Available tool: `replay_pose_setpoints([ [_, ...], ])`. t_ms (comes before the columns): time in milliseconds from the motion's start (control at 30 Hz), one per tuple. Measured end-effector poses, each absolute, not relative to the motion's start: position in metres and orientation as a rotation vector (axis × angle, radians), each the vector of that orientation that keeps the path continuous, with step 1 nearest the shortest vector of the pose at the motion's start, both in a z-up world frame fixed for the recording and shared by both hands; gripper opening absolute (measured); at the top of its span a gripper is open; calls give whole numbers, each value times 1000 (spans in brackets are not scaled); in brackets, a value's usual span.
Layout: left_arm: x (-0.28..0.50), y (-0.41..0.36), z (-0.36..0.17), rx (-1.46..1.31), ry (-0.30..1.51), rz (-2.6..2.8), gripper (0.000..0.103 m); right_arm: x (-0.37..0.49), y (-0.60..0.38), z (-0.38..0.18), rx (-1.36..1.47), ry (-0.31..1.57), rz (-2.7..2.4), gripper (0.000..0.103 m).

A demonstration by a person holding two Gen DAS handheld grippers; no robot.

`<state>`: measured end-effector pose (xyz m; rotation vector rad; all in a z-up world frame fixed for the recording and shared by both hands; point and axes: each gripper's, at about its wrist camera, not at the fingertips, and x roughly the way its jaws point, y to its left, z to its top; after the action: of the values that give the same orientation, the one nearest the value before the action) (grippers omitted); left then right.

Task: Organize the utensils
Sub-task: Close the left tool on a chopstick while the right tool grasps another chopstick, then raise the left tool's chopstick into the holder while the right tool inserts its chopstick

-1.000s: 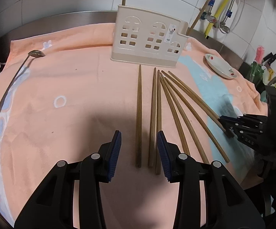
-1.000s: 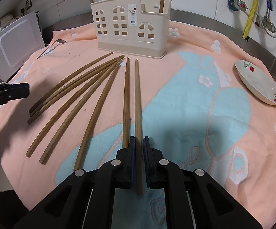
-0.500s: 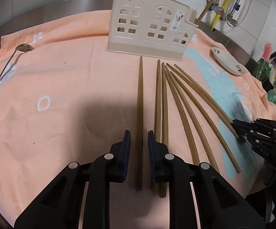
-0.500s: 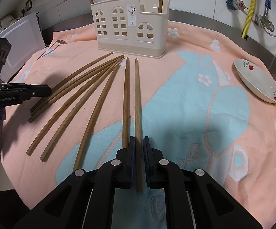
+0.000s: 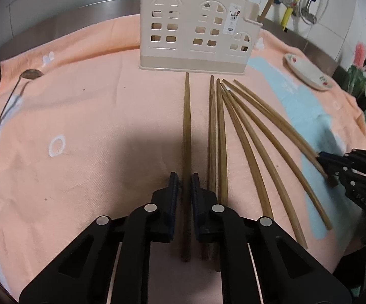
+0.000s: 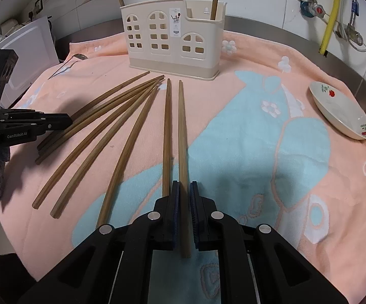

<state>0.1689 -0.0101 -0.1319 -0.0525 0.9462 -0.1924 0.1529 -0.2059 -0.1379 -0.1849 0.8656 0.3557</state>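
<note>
left gripper (image 5: 183, 186) just closed, clamped on leftmost chopstick (image 5: 186, 126) | right gripper (image 6: 184, 193) clamped on rightmost chopstick (image 6: 182, 131) | 8 chopsticks near holder (image 6: 174, 41) | risk: pinched near butt end, tip may swing, snag towel (image 6: 246, 157)

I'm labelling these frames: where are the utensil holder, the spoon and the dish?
Utensil holder (image 5: 195, 33): left wrist view, middle of its front wall.
Spoon (image 5: 29, 74): left wrist view, on its bowl.
Dish (image 6: 340, 111): right wrist view, on its inner surface.

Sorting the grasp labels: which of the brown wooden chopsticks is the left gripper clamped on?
The left gripper grips the lone chopstick lying apart, leftmost in its view.
</note>
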Motion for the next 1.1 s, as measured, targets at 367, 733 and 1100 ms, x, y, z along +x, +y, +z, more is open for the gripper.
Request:
replay_pose_setpoints([
  [367,165,-8,-113,-44,935,-201,6,148,-207,-121,-174,822,343,7],
  [733,162,-4,-91,-50,941,-234,6,143,-205,-66,-146,685,333,7],
  [1100,170,0,-100,-52,1007,-233,6,143,-202,-61,-141,670,336,7],
])
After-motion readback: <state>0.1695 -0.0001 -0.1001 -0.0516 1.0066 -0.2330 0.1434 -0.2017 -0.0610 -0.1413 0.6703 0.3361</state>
